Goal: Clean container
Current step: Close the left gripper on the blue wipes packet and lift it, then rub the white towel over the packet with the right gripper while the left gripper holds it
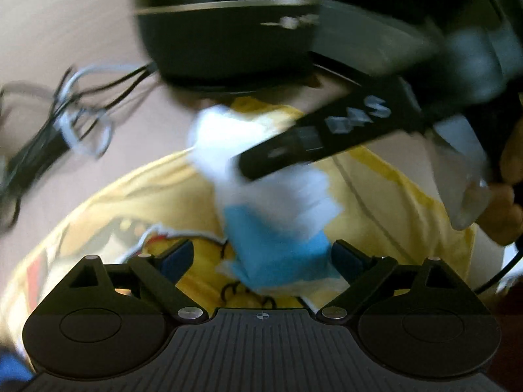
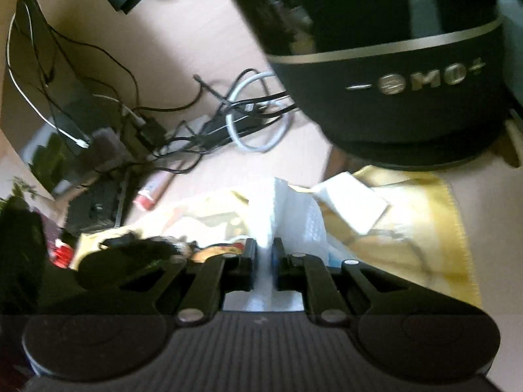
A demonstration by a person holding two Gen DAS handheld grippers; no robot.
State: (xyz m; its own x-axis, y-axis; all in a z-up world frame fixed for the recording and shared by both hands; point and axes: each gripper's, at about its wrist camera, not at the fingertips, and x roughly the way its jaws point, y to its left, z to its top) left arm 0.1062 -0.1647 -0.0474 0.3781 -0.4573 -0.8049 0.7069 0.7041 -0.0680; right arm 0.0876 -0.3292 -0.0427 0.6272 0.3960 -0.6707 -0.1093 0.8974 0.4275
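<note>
Black container (image 2: 408, 98) ahead-right of right gripper (image 2: 263, 261): silver marks reading roughly "– M O +", upside down; other gripper's arm (image 1: 327, 134) ahead of left gripper (image 1: 261, 254): blurred letters, unreadable

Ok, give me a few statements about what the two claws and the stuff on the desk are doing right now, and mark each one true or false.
1. The right claw is shut on the white paper towel. True.
2. The left claw is clamped tight on the paper towel. False: its jaws stand wide apart, with the towel's blue and white part lying between them, not pressed.
3. A yellow printed cloth lies under the towel. True.
4. The black speaker has a red band around it. False: the band is gold-coloured.
5. A tangle of cables lies on the desk beside the speaker. True.
</note>
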